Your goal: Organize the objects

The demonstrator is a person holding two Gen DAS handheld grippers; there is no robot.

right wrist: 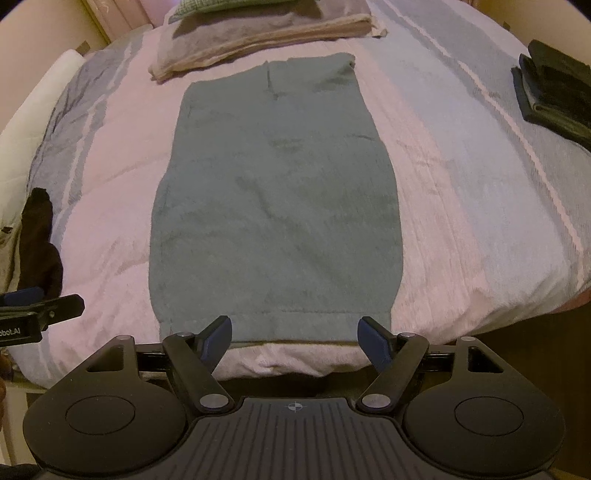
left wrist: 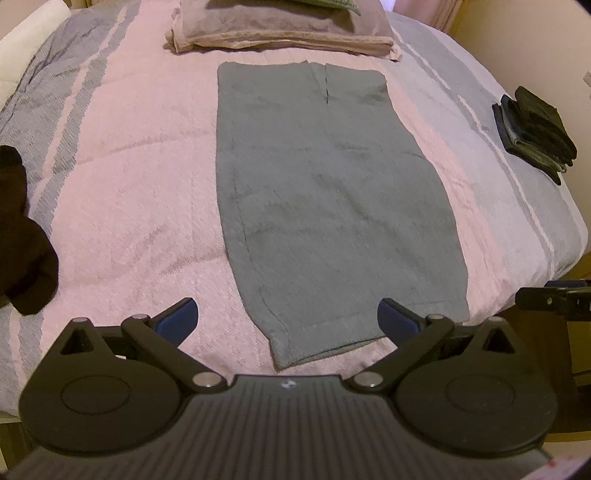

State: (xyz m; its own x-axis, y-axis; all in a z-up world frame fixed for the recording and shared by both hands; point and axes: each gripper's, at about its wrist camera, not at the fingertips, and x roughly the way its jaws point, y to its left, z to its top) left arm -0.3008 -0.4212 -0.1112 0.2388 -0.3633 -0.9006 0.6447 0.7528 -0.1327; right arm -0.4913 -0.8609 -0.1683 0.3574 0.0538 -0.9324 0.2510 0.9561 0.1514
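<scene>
A grey-green towel (left wrist: 325, 206) (right wrist: 277, 206) lies flat, folded into a long strip, down the middle of the bed. My left gripper (left wrist: 288, 317) stands open just above the towel's near left corner, holding nothing. My right gripper (right wrist: 293, 336) is open over the towel's near edge, nothing between its blue pads. A stack of folded dark cloths (left wrist: 535, 129) (right wrist: 557, 96) sits at the bed's right side. A loose black garment (left wrist: 22, 236) (right wrist: 40, 236) lies at the left edge.
The bed wears a pink and grey striped cover (left wrist: 129, 184) (right wrist: 461, 184). Folded pink-brown towels (left wrist: 280, 29) (right wrist: 258, 40) are piled at the far end with a green cloth on top. The bed's near edge drops off just below my grippers.
</scene>
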